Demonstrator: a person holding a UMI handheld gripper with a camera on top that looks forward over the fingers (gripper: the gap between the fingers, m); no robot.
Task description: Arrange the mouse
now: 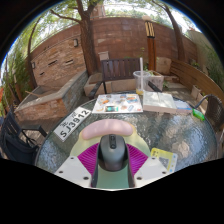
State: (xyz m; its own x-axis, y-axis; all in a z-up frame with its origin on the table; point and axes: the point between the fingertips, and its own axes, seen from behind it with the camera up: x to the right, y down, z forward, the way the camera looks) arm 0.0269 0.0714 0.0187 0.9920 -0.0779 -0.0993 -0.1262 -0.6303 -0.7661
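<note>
I have my gripper [112,160] clamped on the mouse [112,150], lifted above the glass tabletop's [170,135] near edge for placing.

Single view, mounted on the gripper [112,160]: it looks forward and slightly downward along the two fingers, close above a round glass table [60,150], facing a far brick wall [120,40] and trees.

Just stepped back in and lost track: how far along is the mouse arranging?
Done: the tongs are closed on the mouse, pads against its sides. In hand: it's held over the glass table, just before the pink wrist rest. Left: setting it down and releasing.
</note>
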